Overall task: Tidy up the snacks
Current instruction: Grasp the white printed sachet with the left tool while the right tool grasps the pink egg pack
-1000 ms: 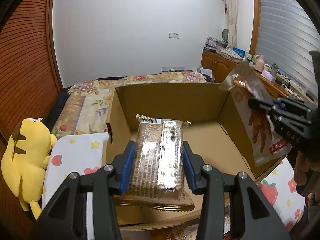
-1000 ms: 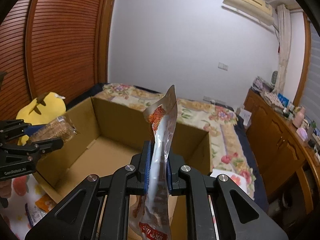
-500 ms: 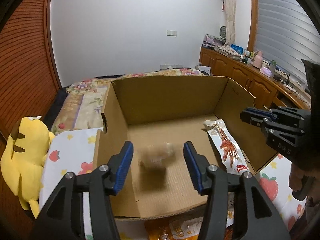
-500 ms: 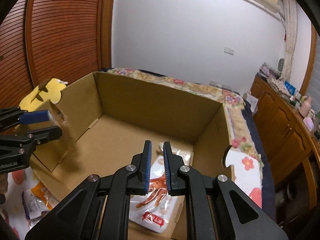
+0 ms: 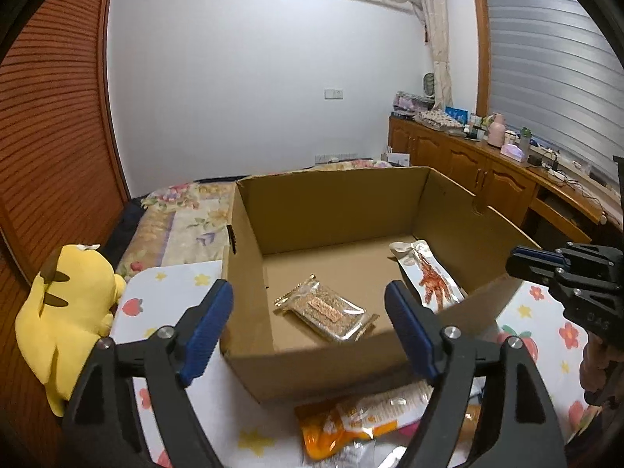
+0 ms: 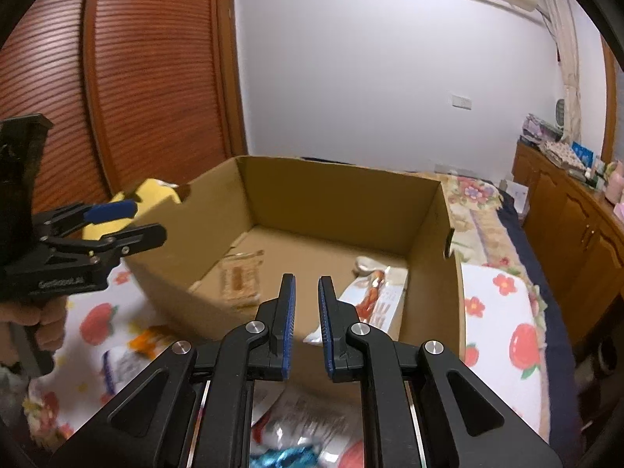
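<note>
An open cardboard box stands on the flowered tablecloth. Inside lie a clear pack of brown biscuits on the left and a white snack bag with red print on the right. My left gripper is wide open and empty in front of the box's near wall; it also shows in the right wrist view. My right gripper is slightly open and empty, at the box's near right edge; it also shows in the left wrist view.
More snack packs lie on the cloth in front of the box: an orange one and silver and blue ones. A yellow plush toy sits to the left. A bed is behind, wooden cabinets on the right.
Both grippers let go of their packs, which dropped into the box. The left gripper opened wide, and both pulled back from over the box toward its near edge.
</note>
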The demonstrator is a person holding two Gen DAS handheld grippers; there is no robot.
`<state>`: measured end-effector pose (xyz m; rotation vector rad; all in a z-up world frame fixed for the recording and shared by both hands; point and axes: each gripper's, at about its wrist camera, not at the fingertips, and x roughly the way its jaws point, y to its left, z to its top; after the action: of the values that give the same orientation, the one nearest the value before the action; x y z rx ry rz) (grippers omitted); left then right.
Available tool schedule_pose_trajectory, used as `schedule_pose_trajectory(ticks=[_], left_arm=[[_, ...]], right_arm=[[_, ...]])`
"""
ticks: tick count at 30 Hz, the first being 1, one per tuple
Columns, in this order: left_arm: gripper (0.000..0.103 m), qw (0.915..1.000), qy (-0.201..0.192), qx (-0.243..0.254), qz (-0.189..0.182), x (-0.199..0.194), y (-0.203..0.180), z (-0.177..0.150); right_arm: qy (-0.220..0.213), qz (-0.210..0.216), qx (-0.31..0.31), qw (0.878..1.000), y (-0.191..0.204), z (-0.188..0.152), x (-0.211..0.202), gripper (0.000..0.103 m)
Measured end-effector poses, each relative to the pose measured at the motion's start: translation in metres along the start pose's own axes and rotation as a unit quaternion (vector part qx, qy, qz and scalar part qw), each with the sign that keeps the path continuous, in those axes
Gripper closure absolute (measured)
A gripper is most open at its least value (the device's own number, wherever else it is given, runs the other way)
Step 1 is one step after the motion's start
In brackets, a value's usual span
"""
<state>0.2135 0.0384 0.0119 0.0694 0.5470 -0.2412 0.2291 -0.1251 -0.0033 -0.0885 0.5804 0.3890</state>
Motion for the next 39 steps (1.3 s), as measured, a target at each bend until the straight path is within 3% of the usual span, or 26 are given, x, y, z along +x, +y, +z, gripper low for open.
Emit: schedule_pose_trajectory(ticks=[6,10,16,21,29,39], left_arm=[[0.013,0.9998,-0.016,-0.007,-0.009,-0.023,0.000,-0.023],[0.013,0.9998,-0.002,-0.013,-0.015,-0.025,0.001,-0.045],[0.013,0.9996,0.024,-0.004,-0.011,-0.021,-0.001,-0.075],[0.013,0.9991,0.040,-0.004,-0.012,-0.016,0.001,-0.092],[0.013,0.9968,0.077,-0.005,-0.021,-0.008,-0.002,-0.109],[0.013,0.9944,0.101,0.006,-0.032,-0.004,-0.009,-0.115]], right_arm=[[-0.009,0.011,0.015,1.000,0.004,-0.030,-0.025,0.079],[-0.001,0.001,0.006,1.000,0.009,-0.048,-0.030,0.059],[0.018,0.009,0.011,1.000,0.014,-0.070,-0.027,0.047],[0.030,0.022,0.013,0.999,0.018,-0.082,-0.025,0.046],[0.075,0.081,0.009,0.994,0.039,-0.094,-0.009,0.046],[0.115,0.089,-0.031,0.989,0.060,-0.099,0.012,0.051]])
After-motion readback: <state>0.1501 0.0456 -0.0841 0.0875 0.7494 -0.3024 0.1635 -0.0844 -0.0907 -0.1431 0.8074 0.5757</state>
